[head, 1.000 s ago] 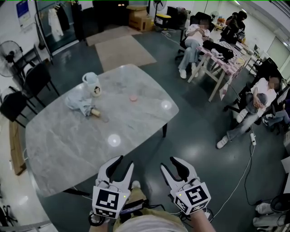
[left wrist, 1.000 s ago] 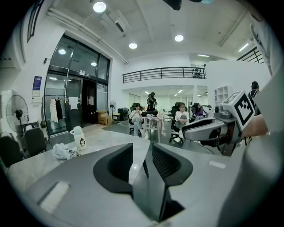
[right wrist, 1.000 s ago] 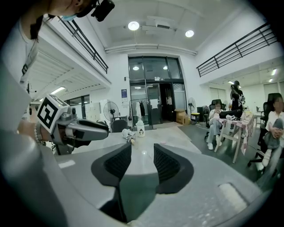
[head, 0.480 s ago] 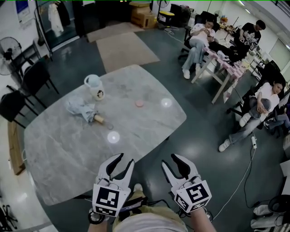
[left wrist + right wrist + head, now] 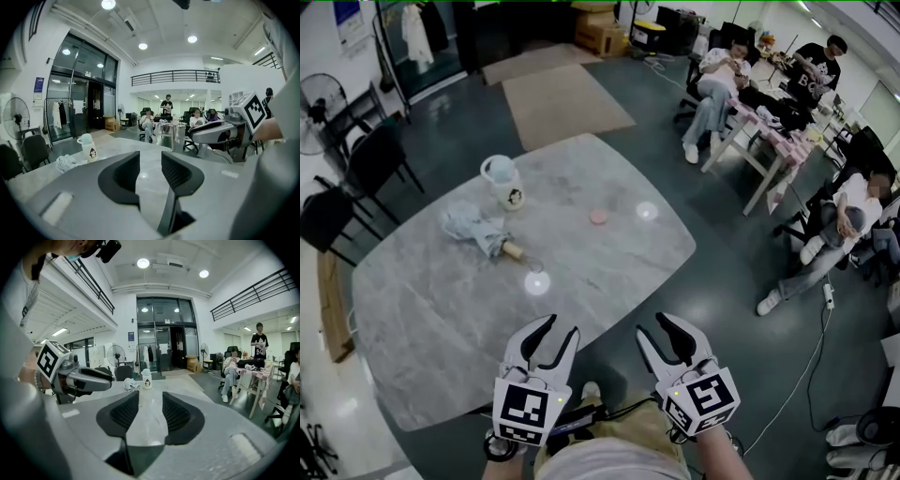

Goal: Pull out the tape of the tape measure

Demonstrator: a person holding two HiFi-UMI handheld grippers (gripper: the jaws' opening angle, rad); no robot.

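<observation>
Task not begun: the left gripper (image 5: pixel 560 330) and right gripper (image 5: pixel 656 326) are both held at the near edge of the table (image 5: pixel 441 309), jaws apart and empty, well apart from the small pink disc (image 5: pixel 599 217), presumably the tape measure, which lies toward the far right edge with no tape visibly drawn.

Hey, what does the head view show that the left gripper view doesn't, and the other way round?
Only the head view: a small pink round object lying on the table, possibly the tape measure.

Only the left gripper view: the ceiling lights and the balcony railing.

Both: the marble table, the white bottle and the folded umbrella beside it, the right gripper, and the left gripper, whose jaws stand apart with nothing between them.
</observation>
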